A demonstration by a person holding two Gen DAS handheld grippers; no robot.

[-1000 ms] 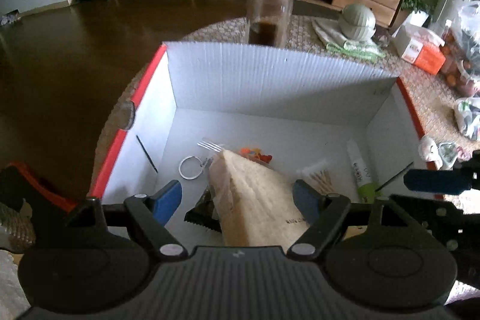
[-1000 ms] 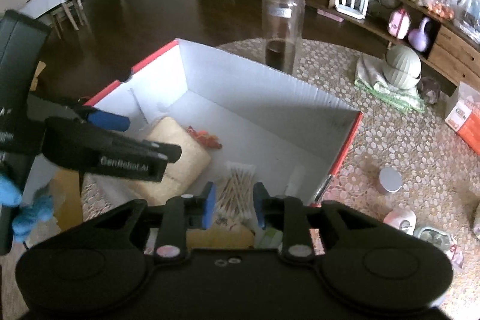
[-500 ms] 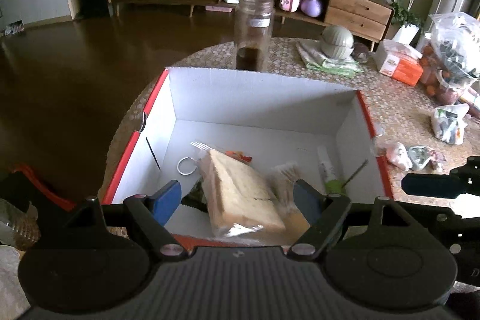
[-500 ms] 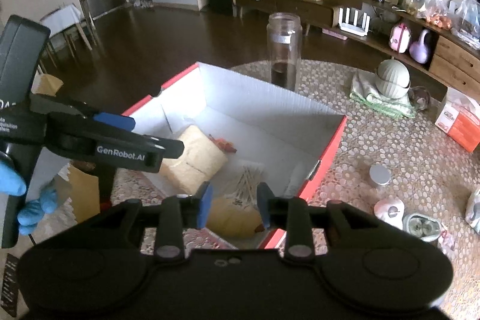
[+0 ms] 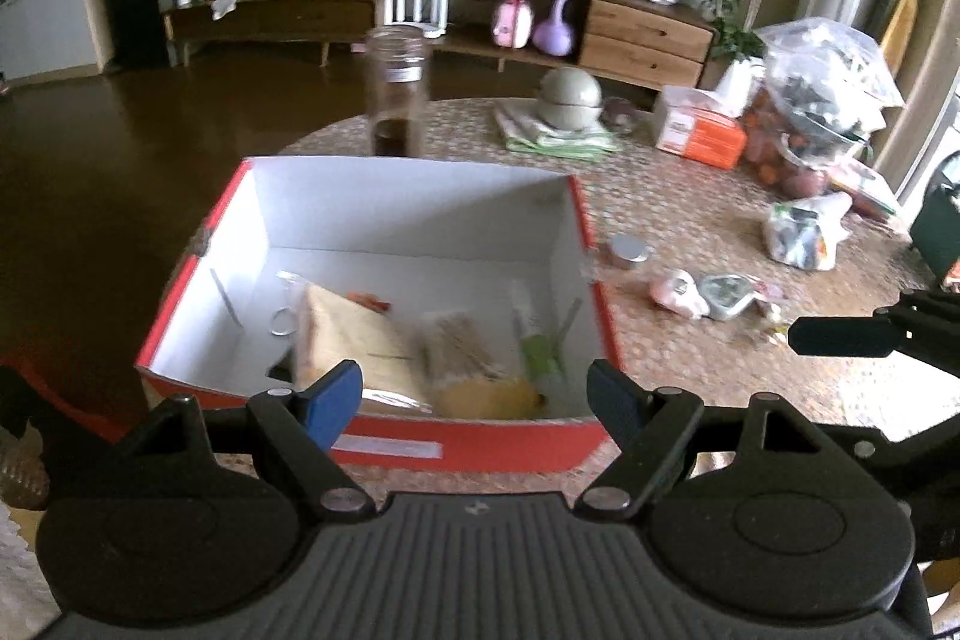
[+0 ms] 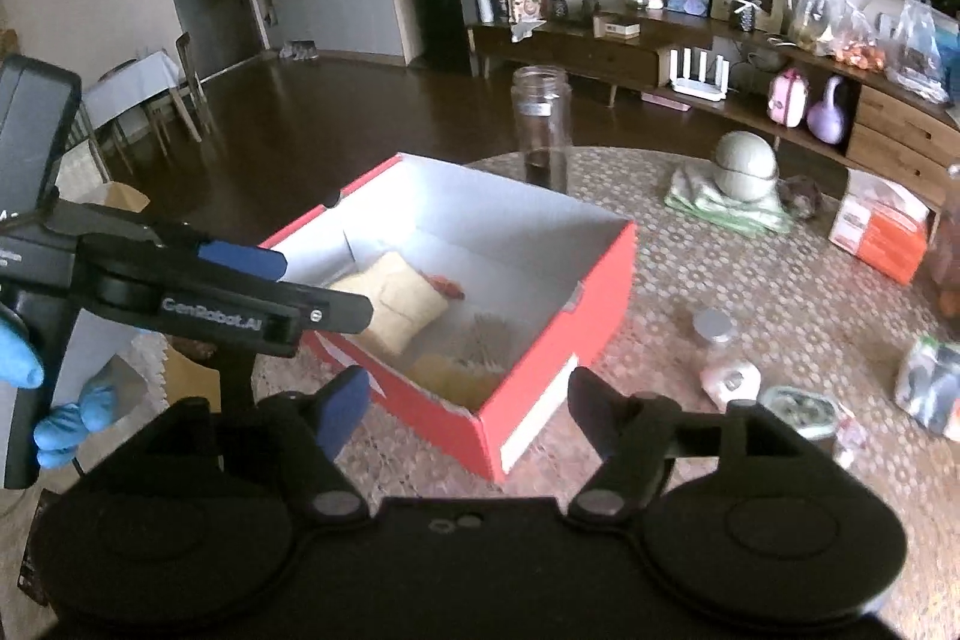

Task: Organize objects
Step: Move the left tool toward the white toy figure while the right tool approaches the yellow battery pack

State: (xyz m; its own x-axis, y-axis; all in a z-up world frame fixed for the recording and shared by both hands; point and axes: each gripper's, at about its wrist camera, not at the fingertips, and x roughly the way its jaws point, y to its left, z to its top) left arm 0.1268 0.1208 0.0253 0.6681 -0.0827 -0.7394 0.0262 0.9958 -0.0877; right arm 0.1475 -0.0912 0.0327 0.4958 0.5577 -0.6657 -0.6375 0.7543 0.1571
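Progress reads as partial from my remote station: the red box on the counter already holds a tan packet, a bundle of cotton swabs, a green-capped tube, a metal ring and a small orange item, while several loose things remain outside it. I count a small round tin, a pink trinket, a heart-shaped tin and a filled plastic bag lying on the counter to the right of the box; motion blur makes their exact identity uncertain. A glass jar stands upright just behind the far wall of the box. The left gripper hangs above the near wall of the box, angled downward, its jaws wide apart and empty. The right gripper sits over the near corner of the box, also angled downward; its jaws have just been opening and now stand apart with nothing between them. A blue-gloved hand carries the left tool in the right wrist view. My judgement is that the next item to collect lies among the loose things at right.
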